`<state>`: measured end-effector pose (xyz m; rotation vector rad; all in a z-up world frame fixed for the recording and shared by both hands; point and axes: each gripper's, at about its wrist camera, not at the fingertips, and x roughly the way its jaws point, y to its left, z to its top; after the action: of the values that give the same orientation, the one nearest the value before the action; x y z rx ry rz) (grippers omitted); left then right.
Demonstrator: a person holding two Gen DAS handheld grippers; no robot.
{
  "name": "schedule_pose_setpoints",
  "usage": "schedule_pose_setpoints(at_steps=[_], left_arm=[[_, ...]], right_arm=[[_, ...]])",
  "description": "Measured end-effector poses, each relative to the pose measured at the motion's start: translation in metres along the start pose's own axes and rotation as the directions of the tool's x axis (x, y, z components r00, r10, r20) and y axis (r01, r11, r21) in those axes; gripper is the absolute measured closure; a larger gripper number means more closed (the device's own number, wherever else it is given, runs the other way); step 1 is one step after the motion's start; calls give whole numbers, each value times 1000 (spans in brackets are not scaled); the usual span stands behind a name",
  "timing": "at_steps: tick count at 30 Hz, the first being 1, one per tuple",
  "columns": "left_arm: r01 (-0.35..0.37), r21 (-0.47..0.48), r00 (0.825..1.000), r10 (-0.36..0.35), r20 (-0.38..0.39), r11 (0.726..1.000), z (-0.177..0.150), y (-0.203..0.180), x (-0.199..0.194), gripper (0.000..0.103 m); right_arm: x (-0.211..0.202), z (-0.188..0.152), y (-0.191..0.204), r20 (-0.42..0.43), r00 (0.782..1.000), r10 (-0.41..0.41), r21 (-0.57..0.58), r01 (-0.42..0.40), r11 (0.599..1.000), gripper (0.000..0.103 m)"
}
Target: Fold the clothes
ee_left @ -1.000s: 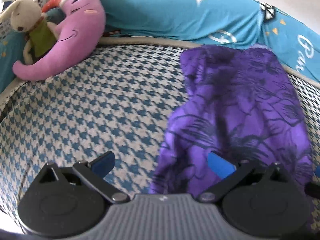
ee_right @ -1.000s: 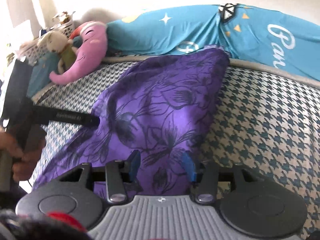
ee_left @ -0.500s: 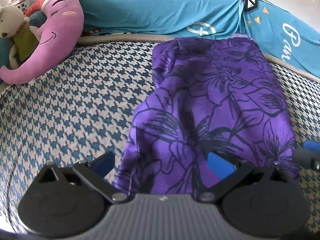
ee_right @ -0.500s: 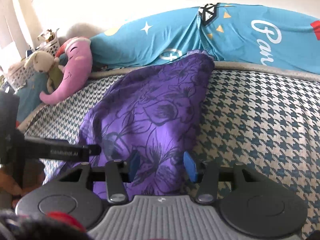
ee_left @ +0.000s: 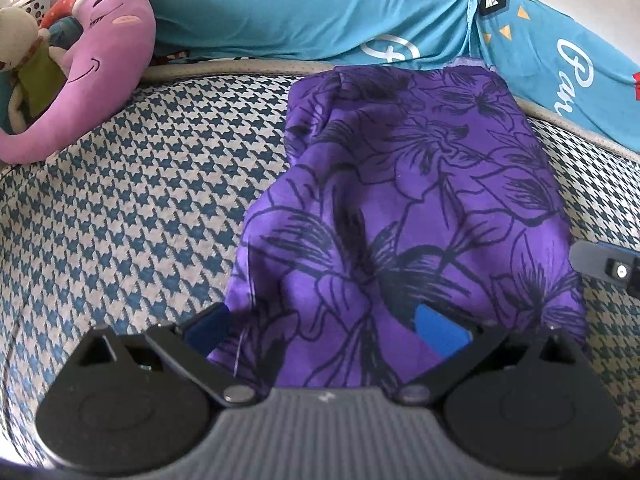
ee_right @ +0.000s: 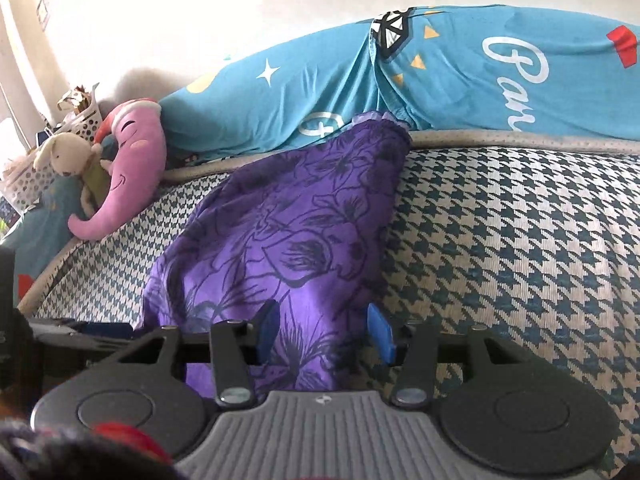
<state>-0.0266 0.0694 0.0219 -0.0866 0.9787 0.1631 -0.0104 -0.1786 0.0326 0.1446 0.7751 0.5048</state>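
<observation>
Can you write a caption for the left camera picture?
Open left gripper over a purple flowered garment lying on the houndstooth bed.

Only white script reads — "Par", cut off — on the blue bedding [ee_right: 460,80].

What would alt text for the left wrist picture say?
A purple flowered garment lies on a blue-and-white houndstooth bed, with the open left gripper at its near edge. Behind lie a pink plush toy and a teal pillow.
</observation>
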Motion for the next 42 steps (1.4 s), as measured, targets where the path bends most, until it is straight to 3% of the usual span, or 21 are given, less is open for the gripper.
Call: schedule_pose_setpoints(at_steps=[24,35,42], left_arm=[[16,40,1000,-16,-17,999,-6,-7,-1,0],[48,47,998,-49,28,998,-4,-11,-6,0],[50,65,998,-52,42,997,-3,-18,-5,0]], right_arm=[[11,17,-10,30,999,16,27,-17,999,54],[23,31,-18,58,998,-2,32,1,999,53],[35,39,-32,52,999,-13,85,8,996,46]])
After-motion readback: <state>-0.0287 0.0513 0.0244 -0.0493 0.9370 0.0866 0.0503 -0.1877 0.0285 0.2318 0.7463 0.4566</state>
